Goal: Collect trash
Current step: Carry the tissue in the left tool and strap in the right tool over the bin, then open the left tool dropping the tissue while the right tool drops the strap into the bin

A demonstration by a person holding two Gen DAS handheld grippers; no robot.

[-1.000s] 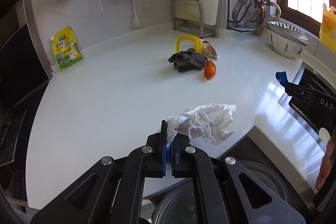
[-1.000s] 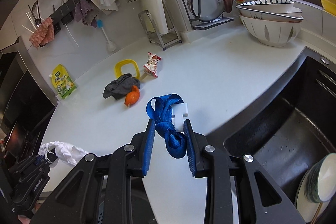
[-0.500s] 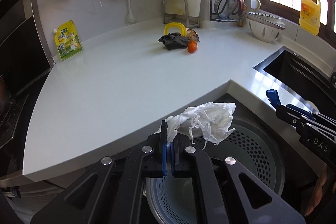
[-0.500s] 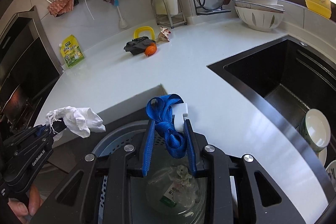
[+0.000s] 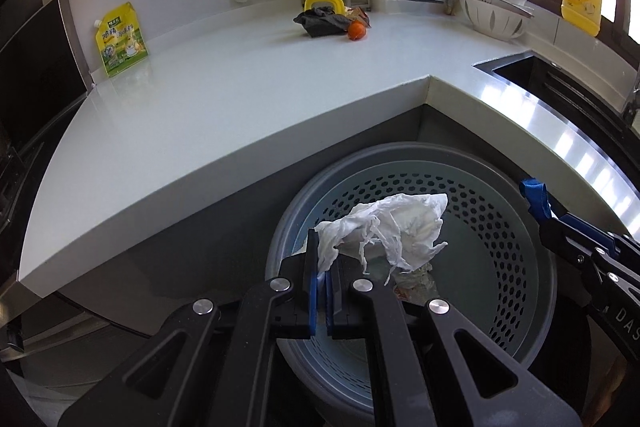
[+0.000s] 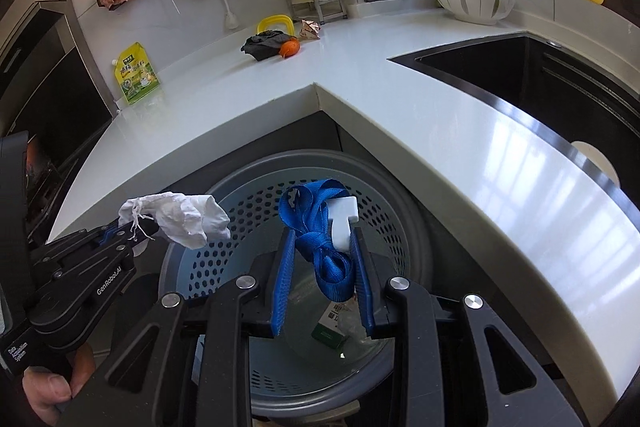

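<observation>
— Left tongs [image 5: 322, 281] are clamping what?
— They're pinching a crumpled white tissue [image 5: 394, 229], hanging it over the grey perforated bin [image 5: 516, 227] below the bench [image 5: 240, 99].
— And the right tongs [image 6: 322, 275]?
— They're gripping a knotted blue strap [image 6: 320, 227] with a white clip [image 6: 344, 219], also above that bin, where some trash is already lying.

Left claw [image 5: 323, 269] is pointing steeply downward, jaws pinching fully together; right claw [image 6: 323, 267] is angling down likewise, jaws standing slightly apart, clamping; a hand [image 6: 52, 383] is gripping the left handle
</observation>
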